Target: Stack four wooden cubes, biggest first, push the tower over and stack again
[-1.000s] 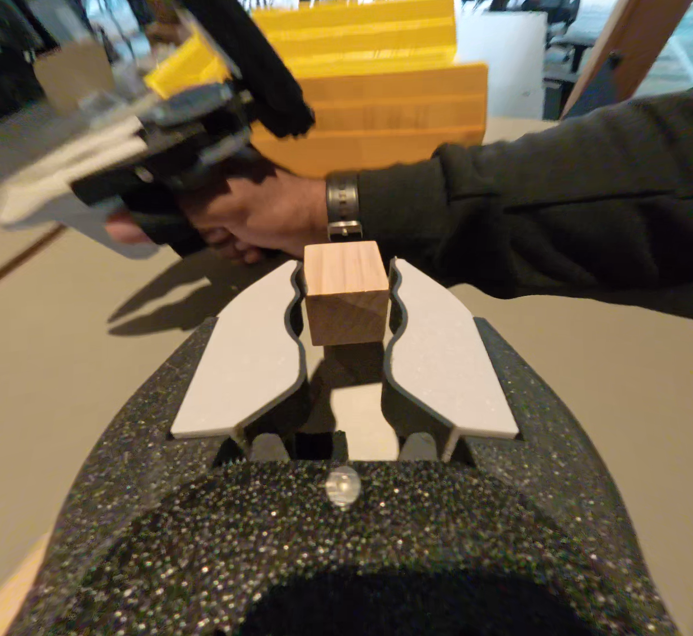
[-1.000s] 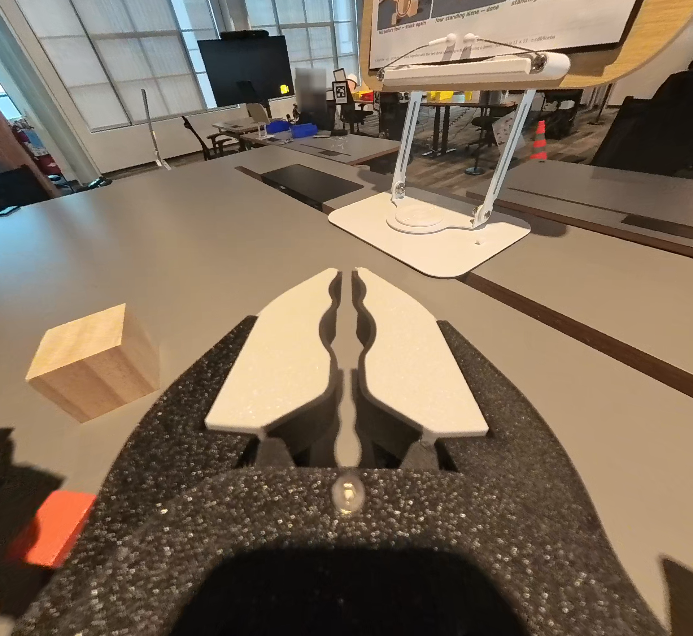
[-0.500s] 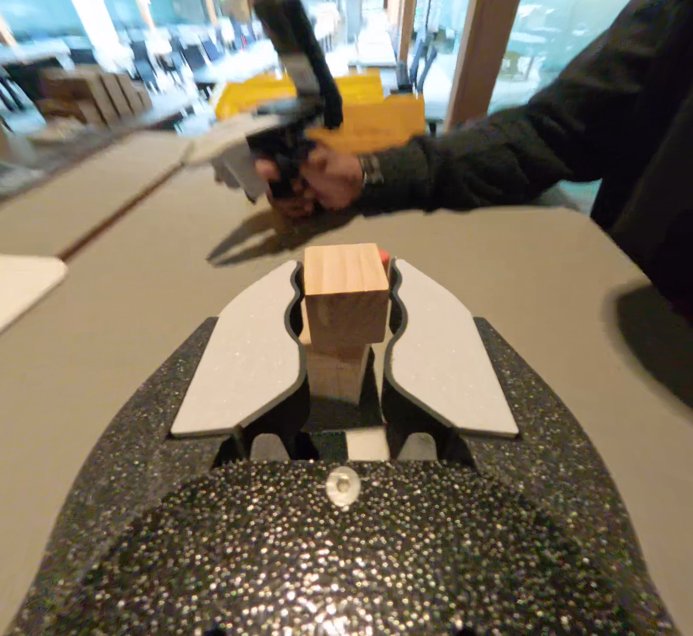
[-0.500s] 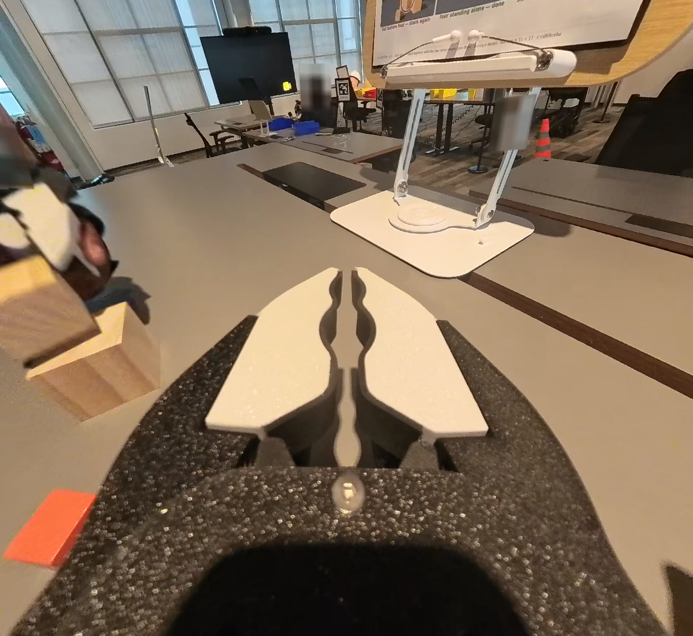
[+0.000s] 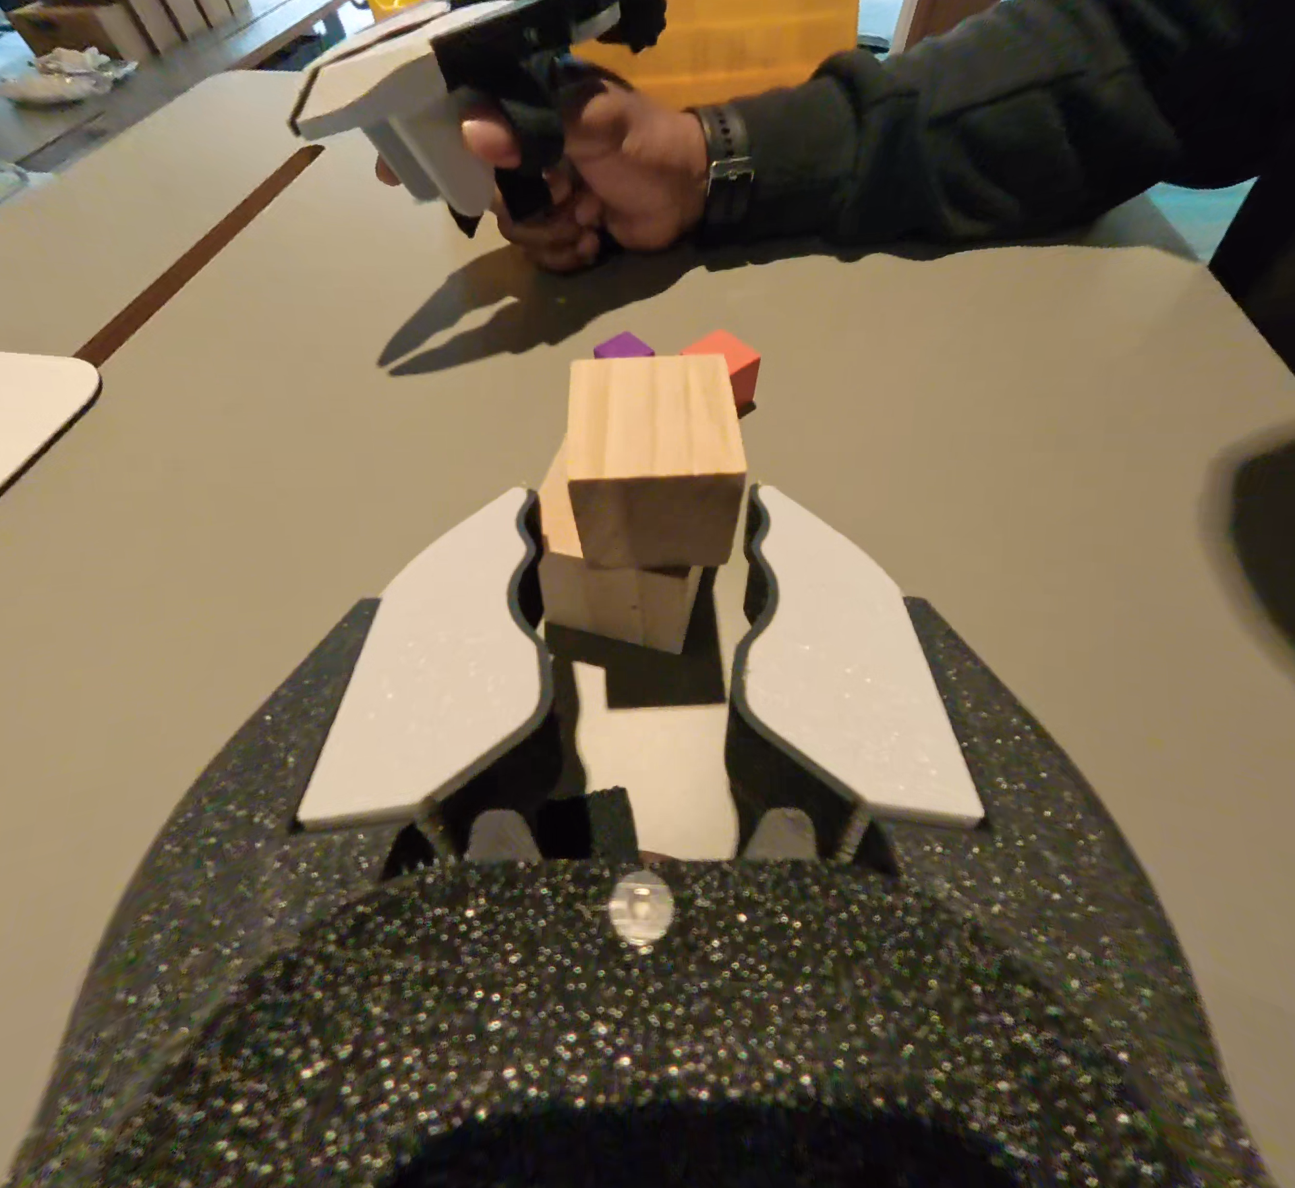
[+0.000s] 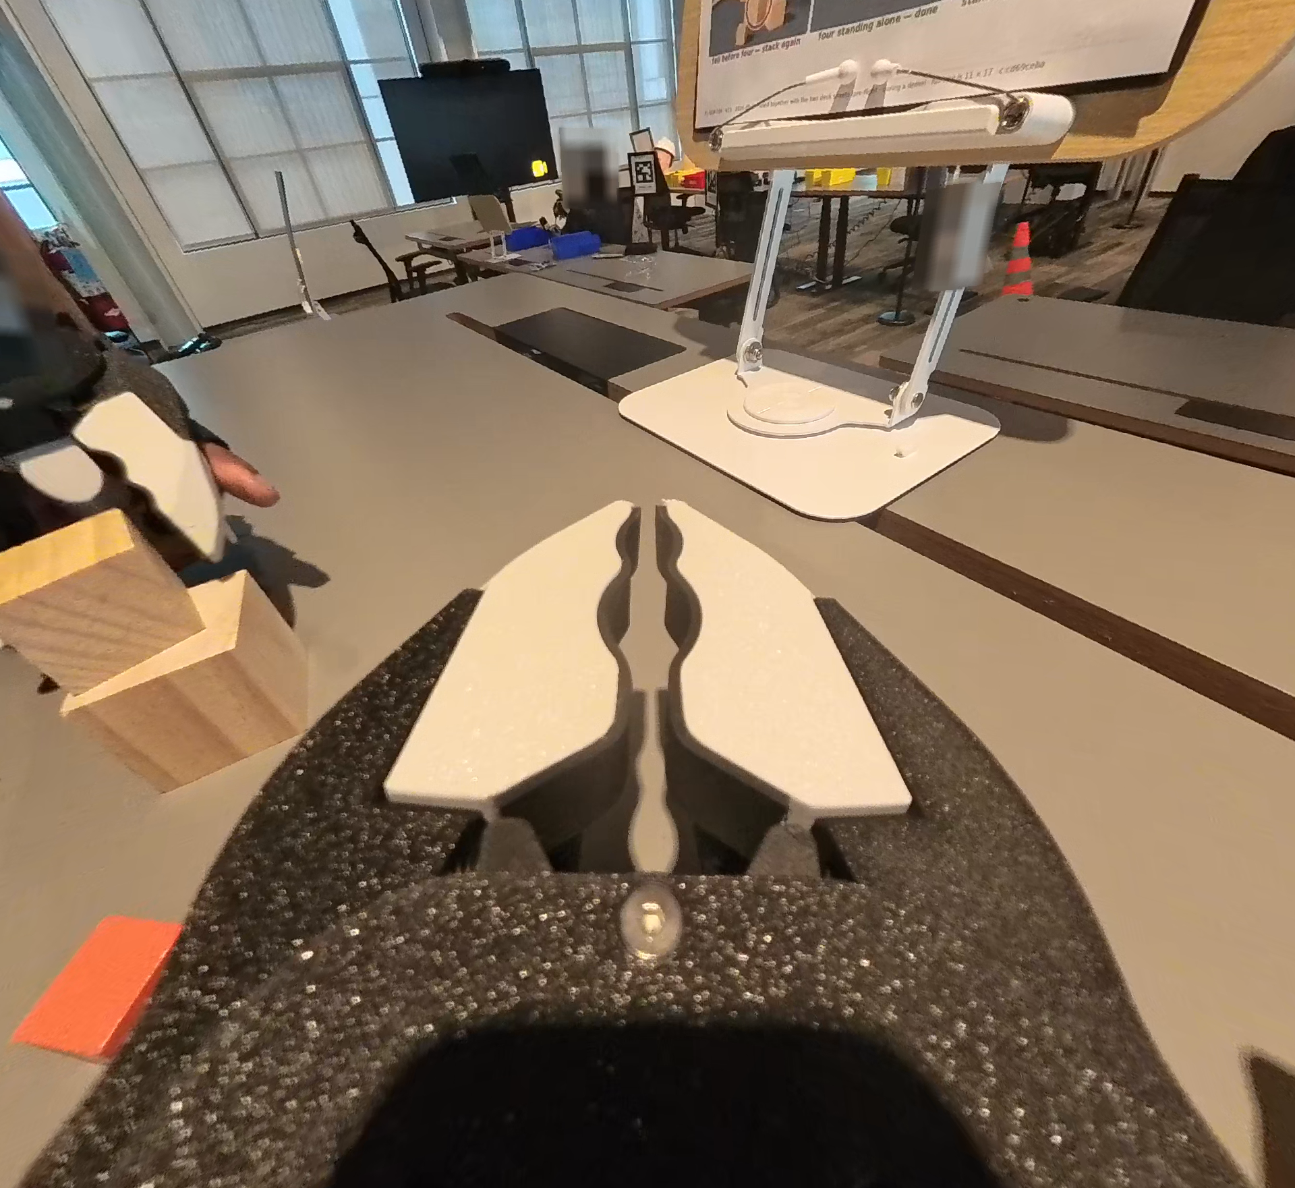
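- A smaller wooden cube [image 5: 655, 467] sits on a larger wooden cube [image 5: 617, 600] on the grey tabletop [image 5: 280, 453], turned out of line with it and overhanging one side.
- The left hand-held gripper [image 5: 641, 523] is spread apart around the upper cube, with a visible gap at each finger; it grasps nothing.
- Just behind the stack lie a purple cube [image 5: 622, 346] and a red cube [image 5: 729, 362].
- The right hand-held gripper [image 6: 648, 516] is held well apart from the stack, its fingers nearly together and empty.
- A white stand [image 6: 813, 446] rests on the tabletop ahead of it.
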{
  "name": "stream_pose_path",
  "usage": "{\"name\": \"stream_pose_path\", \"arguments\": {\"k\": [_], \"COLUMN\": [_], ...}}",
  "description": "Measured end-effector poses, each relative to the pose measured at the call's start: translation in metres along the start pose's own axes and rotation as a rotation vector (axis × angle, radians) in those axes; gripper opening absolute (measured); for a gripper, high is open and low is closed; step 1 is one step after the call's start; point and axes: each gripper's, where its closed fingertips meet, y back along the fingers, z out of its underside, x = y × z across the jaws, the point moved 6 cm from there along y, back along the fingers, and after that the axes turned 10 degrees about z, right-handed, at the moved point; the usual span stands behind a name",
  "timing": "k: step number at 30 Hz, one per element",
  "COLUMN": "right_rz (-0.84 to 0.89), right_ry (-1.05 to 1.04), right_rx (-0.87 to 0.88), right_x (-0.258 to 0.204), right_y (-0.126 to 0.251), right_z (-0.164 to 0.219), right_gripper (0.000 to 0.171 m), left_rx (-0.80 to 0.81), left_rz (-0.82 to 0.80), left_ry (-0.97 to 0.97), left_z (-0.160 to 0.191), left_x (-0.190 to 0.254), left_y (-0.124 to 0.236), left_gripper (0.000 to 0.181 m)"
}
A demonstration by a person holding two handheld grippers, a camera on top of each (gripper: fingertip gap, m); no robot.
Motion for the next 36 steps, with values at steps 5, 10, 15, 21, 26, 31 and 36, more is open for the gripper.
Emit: {"name": "stream_pose_path", "arguments": {"k": [5,10,15,21,26,31,36], "right_rz": [-0.001,-0.003,-0.008,-0.008,-0.009,-0.008,-0.008], "right_ry": [-0.002,0.002,0.008,0.007,0.004,0.004,0.009], "right_rx": [-0.001,-0.006,-0.010,-0.005,-0.009,-0.009,-0.014], "right_x": [0.000,0.000,-0.001,-0.001,-0.001,-0.001,-0.001], "right_y": [0.000,-0.001,-0.001,-0.001,-0.001,-0.001,-0.002], "right_z": [0.000,0.000,0.001,0.000,0.001,0.001,0.001], "right_gripper": [0.004,0.004,0.004,0.004,0.004,0.004,0.004], "left_rx": [-0.011,0.056,0.129,0.122,0.139,0.120,0.099], "left_rz": [-0.048,-0.038,0.067,0.191,0.223,0.230,0.220], "left_ry": [-0.042,-0.085,-0.100,-0.066,-0.069,-0.082,-0.059], "left_z": [-0.003,-0.003,-0.007,-0.010,-0.012,-0.013,-0.011], "left_x": [-0.003,-0.006,-0.012,-0.023,-0.020,-0.018,-0.020], "left_y": [0.000,0.005,0.004,-0.002,-0.003,-0.011,-0.011], "left_gripper": [0.044,0.043,0.043,0.043,0.043,0.043,0.043]}}
